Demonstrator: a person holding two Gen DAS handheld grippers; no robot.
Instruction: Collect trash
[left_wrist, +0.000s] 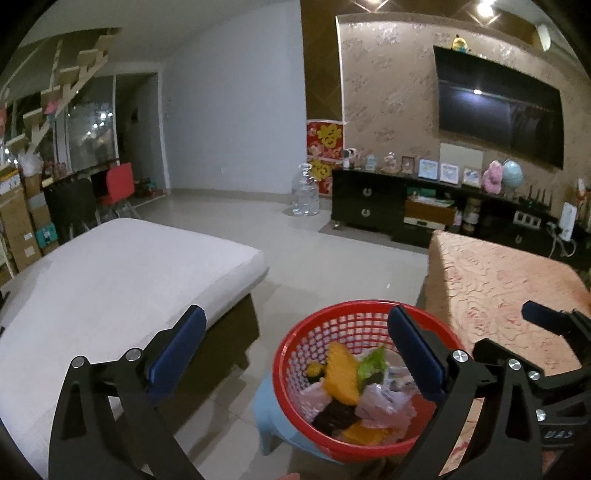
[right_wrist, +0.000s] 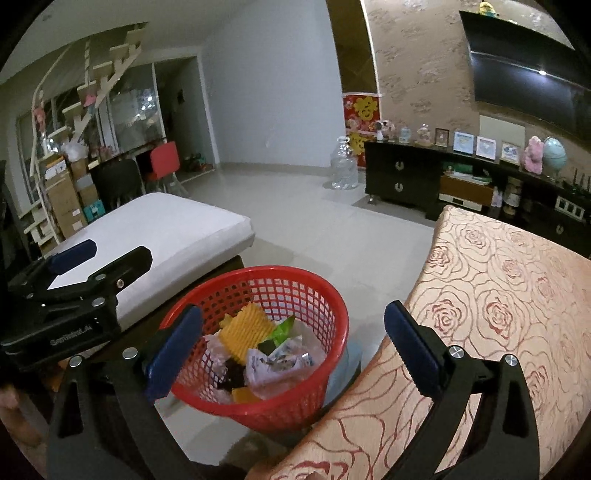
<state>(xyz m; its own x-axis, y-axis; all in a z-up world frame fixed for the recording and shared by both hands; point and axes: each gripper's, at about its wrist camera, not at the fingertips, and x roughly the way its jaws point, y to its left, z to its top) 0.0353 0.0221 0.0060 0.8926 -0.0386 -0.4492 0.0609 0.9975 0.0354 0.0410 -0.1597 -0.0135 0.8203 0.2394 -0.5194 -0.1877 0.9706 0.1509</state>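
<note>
A red mesh basket stands on a light blue stool between two seats; in the right wrist view the basket is seen as well. It holds trash: orange foam pieces, a green wrapper, crumpled pale wrappers and a dark piece. My left gripper is open and empty above the basket's left side. My right gripper is open and empty above the basket. Each gripper also shows at the edge of the other view.
A white-cushioned bench is on the left. A seat with a rose-patterned cover is on the right. A dark TV cabinet, a water jug and stacked boxes stand farther off on the tiled floor.
</note>
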